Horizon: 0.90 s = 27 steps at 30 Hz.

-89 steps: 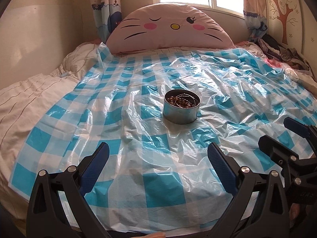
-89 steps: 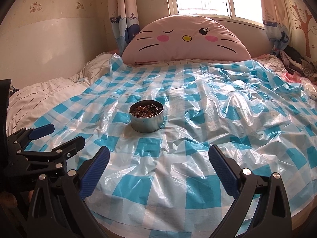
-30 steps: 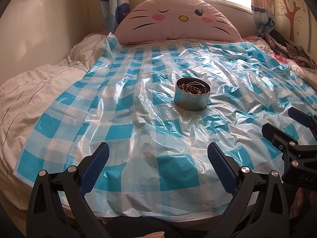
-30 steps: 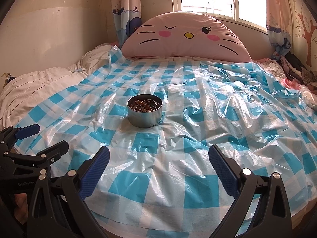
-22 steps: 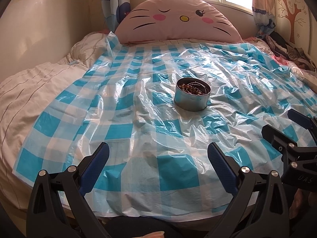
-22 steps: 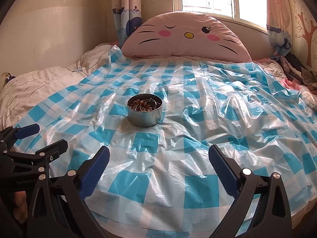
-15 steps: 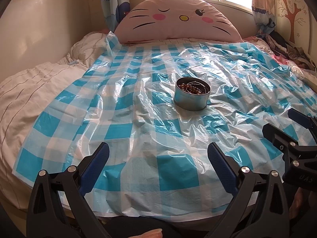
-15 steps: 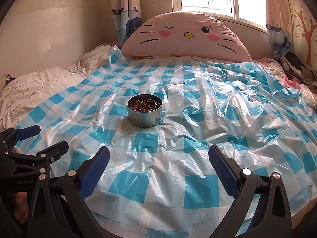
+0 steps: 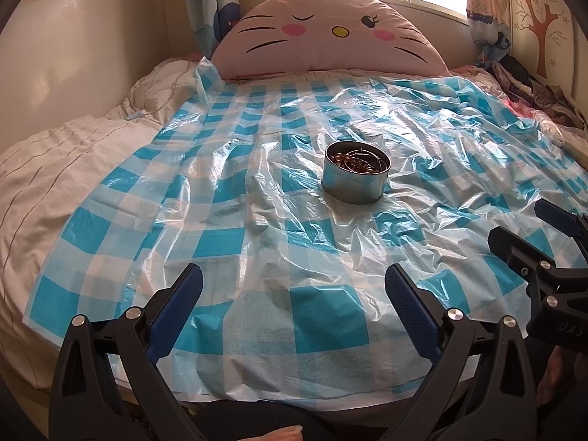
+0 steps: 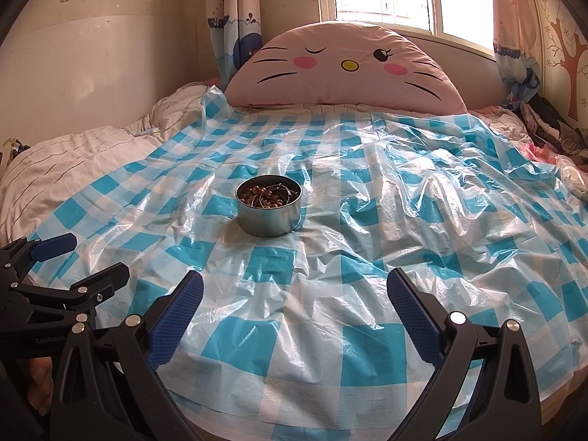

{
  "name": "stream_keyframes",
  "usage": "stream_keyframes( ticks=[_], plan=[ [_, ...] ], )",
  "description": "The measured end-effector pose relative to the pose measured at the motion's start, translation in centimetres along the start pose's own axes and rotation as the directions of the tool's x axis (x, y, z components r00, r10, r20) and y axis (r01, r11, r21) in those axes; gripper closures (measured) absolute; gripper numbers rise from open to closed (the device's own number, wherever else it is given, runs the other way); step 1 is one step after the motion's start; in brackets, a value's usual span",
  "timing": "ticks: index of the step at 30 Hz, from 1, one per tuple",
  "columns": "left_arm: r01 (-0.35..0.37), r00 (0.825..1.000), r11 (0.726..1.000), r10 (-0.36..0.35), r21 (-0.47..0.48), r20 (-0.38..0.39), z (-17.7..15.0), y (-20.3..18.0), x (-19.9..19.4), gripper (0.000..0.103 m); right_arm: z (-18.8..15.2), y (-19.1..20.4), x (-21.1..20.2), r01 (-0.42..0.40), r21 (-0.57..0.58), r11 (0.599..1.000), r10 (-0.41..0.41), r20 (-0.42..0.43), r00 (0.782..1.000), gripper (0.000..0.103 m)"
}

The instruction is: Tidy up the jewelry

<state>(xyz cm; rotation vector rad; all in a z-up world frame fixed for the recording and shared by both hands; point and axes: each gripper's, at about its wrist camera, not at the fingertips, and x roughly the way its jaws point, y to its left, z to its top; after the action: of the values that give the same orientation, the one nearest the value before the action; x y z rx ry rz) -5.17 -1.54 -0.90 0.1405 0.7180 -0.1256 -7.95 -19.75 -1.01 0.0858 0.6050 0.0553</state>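
Metal tin (image 9: 355, 176) holding the beaded jewelry (image 10: 265, 194) sits mid-bed on the checked plastic sheet (image 9: 257, 220), probably laid to catch strays. Left tongs (image 9: 294, 310) and right tongs (image 10: 294, 310), both spread and empty, hover near the bed's edge, well short of it.

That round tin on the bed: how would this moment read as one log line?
tin: upright on checked plastic sheet, beads and wire rings inside | left gripper: open, empty, short of tin | right gripper: open, empty
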Motion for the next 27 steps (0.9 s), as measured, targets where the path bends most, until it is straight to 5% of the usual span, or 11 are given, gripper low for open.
stream_keyframes(
  ticks=[27],
  plan=[
    [-0.009,1.0,1.0,0.009,0.003,-0.008,-0.39,0.21,0.34,0.008,0.01,-0.18,-0.09,-0.004,0.003,1.0,0.004,0.001,1.0,0.007]
  ],
)
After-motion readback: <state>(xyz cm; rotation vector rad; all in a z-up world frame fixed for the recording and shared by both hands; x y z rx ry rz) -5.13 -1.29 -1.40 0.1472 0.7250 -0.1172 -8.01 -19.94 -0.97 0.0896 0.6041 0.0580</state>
